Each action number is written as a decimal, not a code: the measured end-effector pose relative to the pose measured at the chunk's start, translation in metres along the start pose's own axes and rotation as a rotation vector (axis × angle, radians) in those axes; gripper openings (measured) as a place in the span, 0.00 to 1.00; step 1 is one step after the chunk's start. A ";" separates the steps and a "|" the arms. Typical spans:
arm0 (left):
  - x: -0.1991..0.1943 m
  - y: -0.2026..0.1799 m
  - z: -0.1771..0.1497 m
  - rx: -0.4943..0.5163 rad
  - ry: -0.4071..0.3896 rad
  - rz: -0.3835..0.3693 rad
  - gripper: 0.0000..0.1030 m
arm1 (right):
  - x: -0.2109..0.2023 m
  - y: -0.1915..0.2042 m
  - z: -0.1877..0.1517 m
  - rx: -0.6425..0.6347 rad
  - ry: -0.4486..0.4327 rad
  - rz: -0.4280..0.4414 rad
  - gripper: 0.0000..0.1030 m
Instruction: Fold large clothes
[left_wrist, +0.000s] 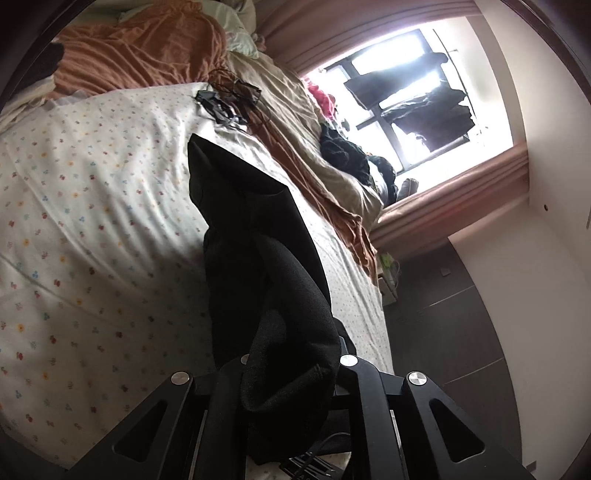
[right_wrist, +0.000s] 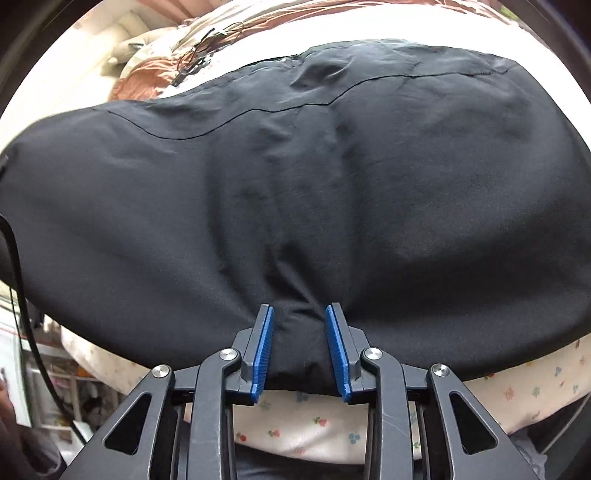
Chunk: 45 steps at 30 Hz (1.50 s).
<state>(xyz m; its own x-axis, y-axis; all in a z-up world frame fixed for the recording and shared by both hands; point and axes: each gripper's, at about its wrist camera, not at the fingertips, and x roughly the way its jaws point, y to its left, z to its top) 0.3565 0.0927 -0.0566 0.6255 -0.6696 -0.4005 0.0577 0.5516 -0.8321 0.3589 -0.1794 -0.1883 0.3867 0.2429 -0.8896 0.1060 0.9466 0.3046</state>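
A large black garment (right_wrist: 295, 177) lies spread over the flowered bed sheet (right_wrist: 295, 424) and fills most of the right wrist view. My right gripper (right_wrist: 300, 306) points down at its near edge. The blue pads (right_wrist: 264, 347) pinch a bunched fold of that edge, and creases run out from the pinch. In the left wrist view a part of the black garment (left_wrist: 258, 229) hangs lifted above the sheet (left_wrist: 92, 221). It drapes over my left gripper (left_wrist: 291, 354), which is shut on it. The cloth hides the left fingertips.
An orange blanket (left_wrist: 147, 44) and a beige duvet (left_wrist: 295, 122) lie crumpled at the far side of the bed. A dark tangle of cords (left_wrist: 229, 99) rests on the sheet. Dark clothes (left_wrist: 343, 151) pile by the bright window (left_wrist: 406, 92). Dark floor (left_wrist: 443, 314) runs beside the bed.
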 end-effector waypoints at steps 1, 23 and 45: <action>0.003 -0.010 0.000 0.012 0.007 -0.012 0.11 | -0.001 -0.004 0.001 0.015 0.007 0.022 0.28; 0.098 -0.143 -0.046 0.233 0.158 -0.055 0.11 | -0.141 -0.149 -0.009 0.263 -0.248 0.235 0.26; 0.249 -0.174 -0.214 0.542 0.507 0.245 0.17 | -0.173 -0.283 -0.055 0.482 -0.314 0.274 0.28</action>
<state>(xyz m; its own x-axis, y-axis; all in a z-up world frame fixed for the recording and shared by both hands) 0.3358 -0.2768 -0.0935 0.2455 -0.5706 -0.7836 0.4172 0.7919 -0.4460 0.2114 -0.4774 -0.1396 0.7006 0.3201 -0.6378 0.3371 0.6393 0.6911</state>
